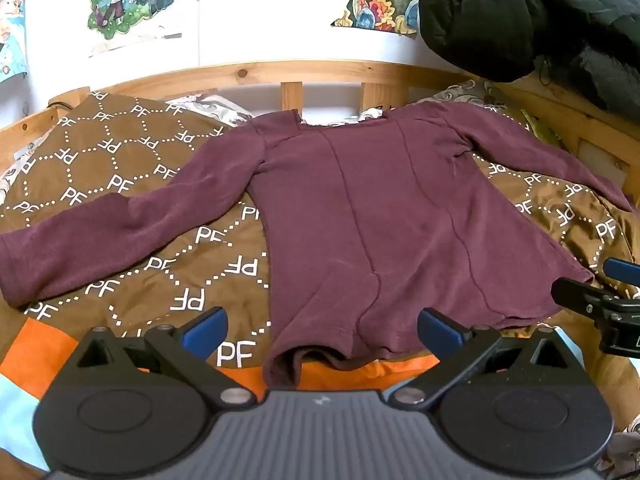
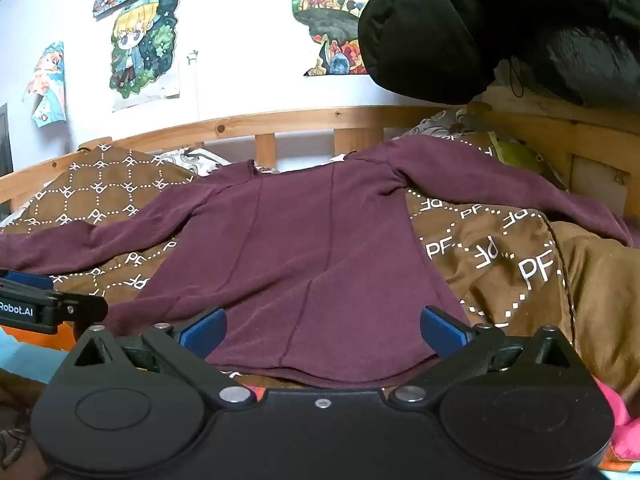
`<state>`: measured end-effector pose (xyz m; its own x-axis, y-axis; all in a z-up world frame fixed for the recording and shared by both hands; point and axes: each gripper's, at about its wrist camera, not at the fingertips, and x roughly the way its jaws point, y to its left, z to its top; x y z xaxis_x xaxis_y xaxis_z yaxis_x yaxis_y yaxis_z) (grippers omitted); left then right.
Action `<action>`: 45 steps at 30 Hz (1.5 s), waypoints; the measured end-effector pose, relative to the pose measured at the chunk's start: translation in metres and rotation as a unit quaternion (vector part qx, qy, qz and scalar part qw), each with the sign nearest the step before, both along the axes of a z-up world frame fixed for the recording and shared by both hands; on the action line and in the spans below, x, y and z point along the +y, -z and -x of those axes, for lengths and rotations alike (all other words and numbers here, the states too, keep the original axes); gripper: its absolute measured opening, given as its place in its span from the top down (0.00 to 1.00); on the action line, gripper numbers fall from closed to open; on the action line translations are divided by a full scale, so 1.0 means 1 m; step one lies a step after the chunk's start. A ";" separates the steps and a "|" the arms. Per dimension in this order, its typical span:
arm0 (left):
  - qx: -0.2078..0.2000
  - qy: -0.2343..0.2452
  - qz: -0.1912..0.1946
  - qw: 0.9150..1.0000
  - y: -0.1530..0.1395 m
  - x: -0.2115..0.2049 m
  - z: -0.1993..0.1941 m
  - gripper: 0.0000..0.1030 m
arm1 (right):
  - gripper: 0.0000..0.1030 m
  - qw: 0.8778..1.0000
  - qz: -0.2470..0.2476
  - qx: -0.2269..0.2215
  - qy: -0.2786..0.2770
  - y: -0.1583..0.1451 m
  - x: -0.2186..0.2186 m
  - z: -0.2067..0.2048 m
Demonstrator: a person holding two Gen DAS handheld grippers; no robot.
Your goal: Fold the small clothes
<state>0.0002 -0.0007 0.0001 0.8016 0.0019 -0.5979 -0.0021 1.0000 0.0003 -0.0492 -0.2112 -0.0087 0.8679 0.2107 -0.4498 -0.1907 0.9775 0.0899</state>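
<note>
Lay spread flat, front up, on a brown blanket (image 1: 132,160) printed with white "PF" letters: a maroon long-sleeved top (image 1: 360,208), neckline toward the wooden bed rail (image 1: 280,74), hem toward the cameras. Stretched out to either side, both sleeves, the one on the picture's left reaching almost to the edge of the left wrist view. Curled up slightly at the near left corner of the hem, showing a bit of the inside.

Held low over the near hem, left gripper (image 1: 322,330), jaws spread wide, blue pads apart with the hem corner lying between them but not pinched. Hovered beside it over the other half of the hem, right gripper (image 2: 322,330), jaws likewise spread wide, nothing clamped, fabric just ahead of the pads. Seen from the right wrist view at far left, part of the other tool, close by.

Showed beneath the blanket near the cameras, an orange and pale blue cover (image 1: 36,356). Hung at upper right above the bed, a black padded jacket (image 1: 520,12). Stuck on the white wall behind, several cartoon pictures (image 2: 144,44)
</note>
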 end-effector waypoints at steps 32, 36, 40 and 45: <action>0.004 0.004 0.005 1.000 0.003 -0.002 0.001 0.01 | 0.00 1.000 0.005 0.007 0.005 0.000 0.001 -0.001; 0.003 0.004 0.005 1.000 0.003 -0.002 0.001 0.01 | 0.00 1.000 0.005 0.007 0.005 0.000 0.002 -0.001; 0.004 0.004 0.005 1.000 0.003 -0.002 0.001 0.01 | 0.00 1.000 0.002 0.008 0.006 0.001 -0.003 -0.002; 0.004 0.004 0.006 1.000 0.003 -0.002 0.001 0.01 | 0.00 1.000 0.002 0.008 0.006 0.001 -0.003 -0.002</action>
<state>-0.0004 -0.0026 -0.0027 0.7970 -0.0120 -0.6039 0.0064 0.9999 -0.0113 -0.0473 -0.2139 -0.0098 0.8627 0.1985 -0.4652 -0.1775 0.9801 0.0889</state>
